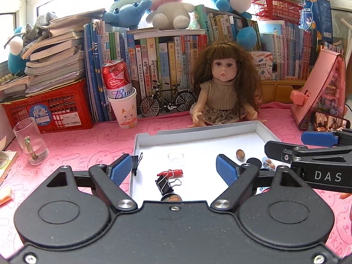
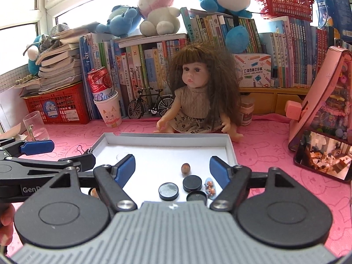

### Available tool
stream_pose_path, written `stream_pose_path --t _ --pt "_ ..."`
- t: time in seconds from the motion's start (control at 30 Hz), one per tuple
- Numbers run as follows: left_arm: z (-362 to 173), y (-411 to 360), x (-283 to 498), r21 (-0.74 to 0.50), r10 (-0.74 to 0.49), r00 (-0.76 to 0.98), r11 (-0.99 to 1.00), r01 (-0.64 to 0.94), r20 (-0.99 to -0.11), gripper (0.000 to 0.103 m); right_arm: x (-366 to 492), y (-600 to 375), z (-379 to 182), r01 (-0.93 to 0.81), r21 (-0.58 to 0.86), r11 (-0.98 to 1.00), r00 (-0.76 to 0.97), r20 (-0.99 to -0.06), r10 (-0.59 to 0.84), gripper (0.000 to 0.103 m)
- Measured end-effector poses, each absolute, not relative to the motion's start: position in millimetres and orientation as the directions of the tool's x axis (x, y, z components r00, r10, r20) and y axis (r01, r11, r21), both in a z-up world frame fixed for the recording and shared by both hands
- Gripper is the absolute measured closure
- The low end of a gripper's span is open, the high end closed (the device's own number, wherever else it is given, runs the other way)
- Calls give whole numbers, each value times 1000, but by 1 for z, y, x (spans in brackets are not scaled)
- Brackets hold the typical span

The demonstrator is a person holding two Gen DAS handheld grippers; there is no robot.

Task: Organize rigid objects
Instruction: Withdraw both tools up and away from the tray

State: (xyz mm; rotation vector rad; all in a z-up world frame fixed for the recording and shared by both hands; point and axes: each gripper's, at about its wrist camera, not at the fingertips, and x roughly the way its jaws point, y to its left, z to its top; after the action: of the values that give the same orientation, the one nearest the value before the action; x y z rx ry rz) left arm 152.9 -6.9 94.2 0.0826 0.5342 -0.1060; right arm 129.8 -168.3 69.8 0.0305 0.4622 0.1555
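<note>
While both grippers hung spread and empty, the black binder clip [image 1: 165, 184] lay in the white tray [image 1: 198, 132], just ahead of the left gripper [image 1: 175, 168], nearer it than the right gripper [image 2: 172, 169].

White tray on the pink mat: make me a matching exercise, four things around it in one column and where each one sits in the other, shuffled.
Things:
1. Binder clip
2. Beer can
3. Doll
4. Brown nut

Places:
A. Standing in a paper cup by the books
B. Sitting just behind the white tray
C. In the tray, beside a red whistle
D. In the tray, just beyond the black round caps

Pairs: 1-C, 2-A, 3-B, 4-D
</note>
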Motion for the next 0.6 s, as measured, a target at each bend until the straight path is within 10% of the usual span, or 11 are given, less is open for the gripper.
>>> stream_pose_path --t 0.6 --pt "77 -2 103 21 -74 858 995 98 -509 20 84 -168 57 -131 56 990 891 -432 142 16"
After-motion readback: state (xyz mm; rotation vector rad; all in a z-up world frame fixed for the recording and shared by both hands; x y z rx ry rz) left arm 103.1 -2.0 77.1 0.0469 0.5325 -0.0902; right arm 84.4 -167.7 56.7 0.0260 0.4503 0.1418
